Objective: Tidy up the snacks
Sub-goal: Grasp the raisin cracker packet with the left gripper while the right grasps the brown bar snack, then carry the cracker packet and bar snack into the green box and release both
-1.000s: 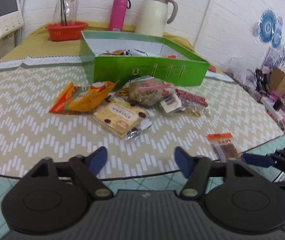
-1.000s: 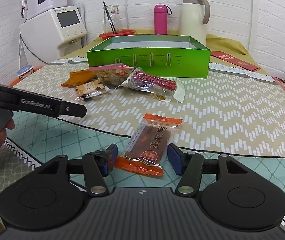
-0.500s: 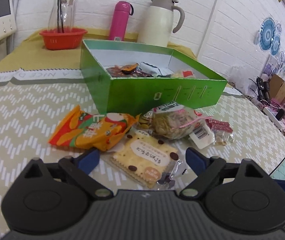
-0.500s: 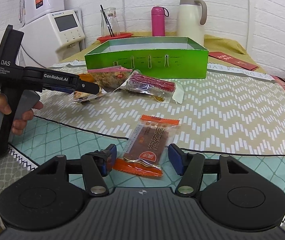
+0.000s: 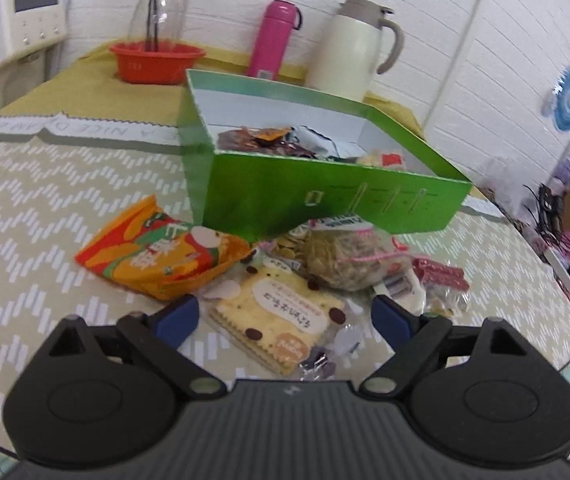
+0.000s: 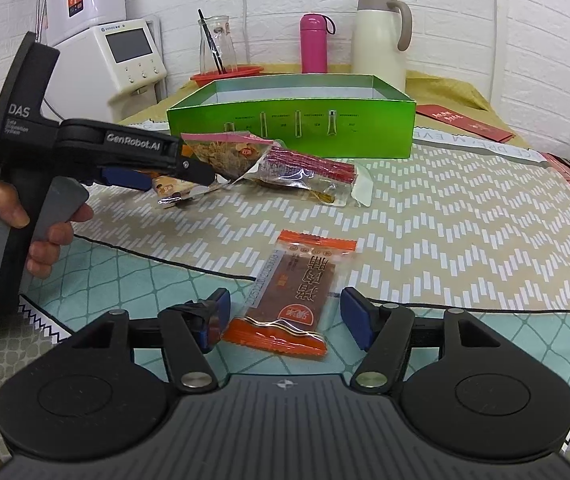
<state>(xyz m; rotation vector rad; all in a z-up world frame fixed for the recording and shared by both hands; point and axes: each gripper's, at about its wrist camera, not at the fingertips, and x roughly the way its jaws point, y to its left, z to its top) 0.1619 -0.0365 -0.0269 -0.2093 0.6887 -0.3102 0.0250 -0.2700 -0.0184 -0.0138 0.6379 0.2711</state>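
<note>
Between the spread fingers of the left gripper (image 5: 285, 318) lies a cream biscuit packet (image 5: 281, 320) with dark spots, its pads clear of the wrapper. Its jaws have just been opening. Just beyond sit an orange crisp bag (image 5: 161, 254), a clear bag of seeds (image 5: 349, 260) and a red-wrapped pack (image 5: 439, 272), all close against the front wall of the green box (image 5: 325, 204), which already holds snacks. Near the tablecloth's front edge, the right gripper (image 6: 285, 316), jaws also just opening, straddles an orange-ended brown bar (image 6: 297, 292) without touching it.
</note>
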